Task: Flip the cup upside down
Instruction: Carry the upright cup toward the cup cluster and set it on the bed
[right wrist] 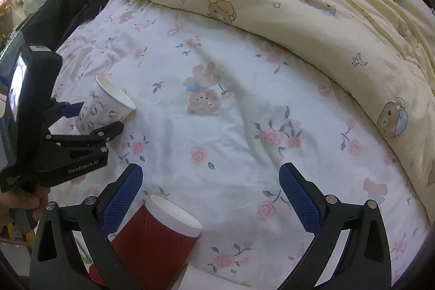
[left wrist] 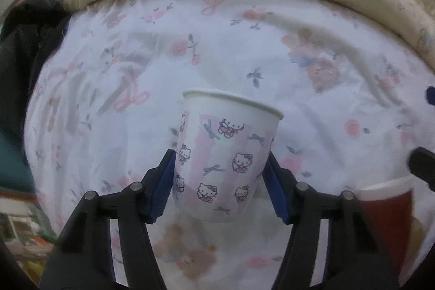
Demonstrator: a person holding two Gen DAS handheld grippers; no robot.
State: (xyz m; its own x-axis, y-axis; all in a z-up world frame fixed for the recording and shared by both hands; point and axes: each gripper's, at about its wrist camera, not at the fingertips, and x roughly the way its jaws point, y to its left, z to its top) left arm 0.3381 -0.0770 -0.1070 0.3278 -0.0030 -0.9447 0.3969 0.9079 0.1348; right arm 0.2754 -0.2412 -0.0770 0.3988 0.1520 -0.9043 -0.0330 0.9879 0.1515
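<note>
Blue pads of my left hand-held gripper (left wrist: 218, 182) are pressed on both sides of the white cup (left wrist: 224, 156), the one with pink stripes and cat prints. Cup is clamped, mouth up, tilted a bit, rim facing away from the camera. In the right wrist view the same cup (right wrist: 104, 109) sits in that hand-held gripper off to the left of my right one, leaning with its mouth toward the right; can't tell whether its base touches the bed sheet (right wrist: 217, 132).

Right hand-held gripper (right wrist: 210, 194) is spread wide, nothing between the fingers. Red ribbed cup (right wrist: 155, 238) stands just inside its left finger, white rim up, near the pad; contact unclear. Same red cup (left wrist: 386, 222) shows at the right edge of the left wrist view.

Yellow bear-print blanket (right wrist: 299, 4) is bunched beyond both grippers.
</note>
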